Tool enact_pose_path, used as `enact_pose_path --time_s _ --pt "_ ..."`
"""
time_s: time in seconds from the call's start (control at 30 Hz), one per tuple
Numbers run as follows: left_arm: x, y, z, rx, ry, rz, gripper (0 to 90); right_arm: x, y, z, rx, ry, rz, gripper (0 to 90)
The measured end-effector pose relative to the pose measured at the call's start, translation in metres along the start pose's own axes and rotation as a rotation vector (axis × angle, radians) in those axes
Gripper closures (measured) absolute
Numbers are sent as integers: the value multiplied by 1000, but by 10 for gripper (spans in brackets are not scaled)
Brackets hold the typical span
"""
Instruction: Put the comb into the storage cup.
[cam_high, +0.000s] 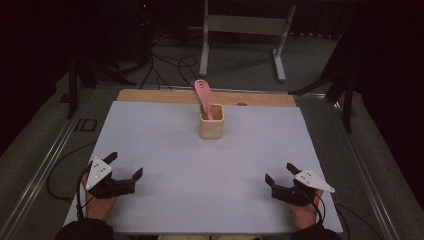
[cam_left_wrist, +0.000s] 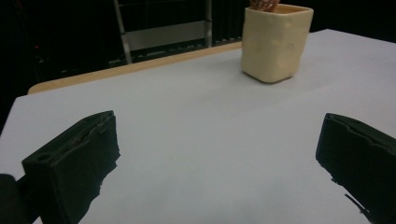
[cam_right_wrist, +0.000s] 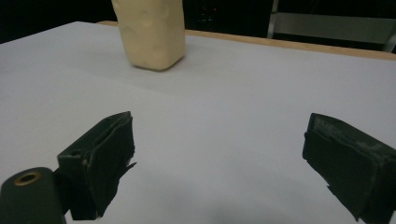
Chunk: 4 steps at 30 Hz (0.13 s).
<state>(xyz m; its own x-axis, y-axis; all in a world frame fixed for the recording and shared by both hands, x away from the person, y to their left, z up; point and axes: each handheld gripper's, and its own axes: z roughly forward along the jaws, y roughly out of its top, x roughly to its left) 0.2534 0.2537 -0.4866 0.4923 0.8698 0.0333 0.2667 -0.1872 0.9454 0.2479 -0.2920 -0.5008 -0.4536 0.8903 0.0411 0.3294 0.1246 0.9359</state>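
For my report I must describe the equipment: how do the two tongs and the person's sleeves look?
The left tongs and right tongs each have two black, blocky jaws with worn, chipped edges. Each carries a grey three-cornered plate with small dark holes on top, and a thin black cable trails from it. The sleeves are dark.

Matt pale sheet over the counter (cam_high: 165, 150) with a bare wooden strip at its far edge, a cream holder (cam_high: 211, 121) looking lumpy and dull like unglazed clay, a smooth pink plastic-looking utensil (cam_high: 204, 95), and rough, chipped black rubbery pads on the left claw (cam_left_wrist: 219, 154) and right claw (cam_right_wrist: 219, 158).
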Motion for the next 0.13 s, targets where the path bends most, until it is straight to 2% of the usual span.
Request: enact_pose_path --time_s 0.13 --pt "-3 0 3 15 -5 14 0 3 1 3 6 12 -14 89"
